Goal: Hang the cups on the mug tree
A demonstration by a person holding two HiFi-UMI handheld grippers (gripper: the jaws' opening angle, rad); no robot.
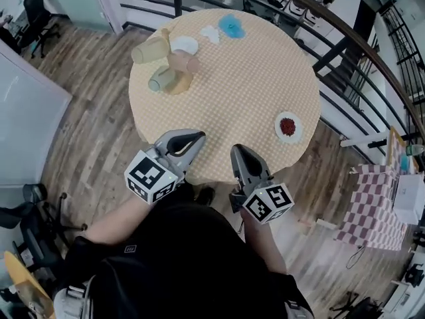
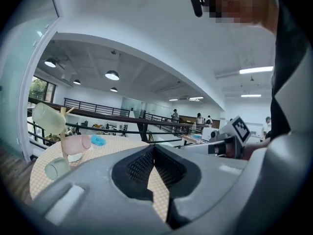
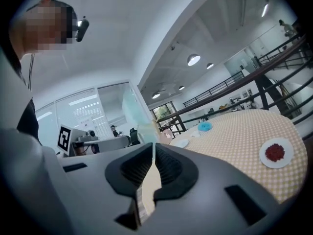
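Room: open office level with a wood plank floor (image 1: 93, 131); a dark railing (image 1: 362, 45) curves past the upper right of the head view.
Surface: round, under a yellow checked cloth (image 1: 246, 92), filling the upper middle of the head view.
Mug tree: wooden, standing at the surface's upper-left edge (image 1: 180, 84); at the left of the left gripper view (image 2: 62, 127).
Pale green cup: at the top of the tree (image 1: 149, 50) (image 2: 49, 117).
Pink cup: mid-stem, lying sideways on a peg (image 1: 184, 62) (image 2: 76, 144).
Clear greenish cup: low by the tree's base (image 1: 161, 78) (image 2: 57, 168); can't tell if it's on a peg or resting on the cloth.
White saucer: just beyond the tree (image 1: 184, 44).
Blue item: at the top edge of the surface (image 1: 232, 25), with a small white item (image 1: 210, 34) to its left.
Small plate: holds something red, at the right edge, well apart from the tree (image 1: 288, 126) (image 3: 276, 153).
Left tongs: pads together with nothing between them (image 2: 154, 150); over the near edge, lower centre-left of the head view (image 1: 194, 138), pointing roughly level.
Right tongs: also closed and empty (image 3: 154, 153); just right of the left pair (image 1: 238, 150).
Marker cubes: one behind each pair (image 1: 151, 177) (image 1: 269, 203).
Person: black top, bottom centre of the head view (image 1: 192, 264).
Periphery: office chair at the upper left (image 1: 33, 8), pink checked cloth at the lower right (image 1: 368, 208).
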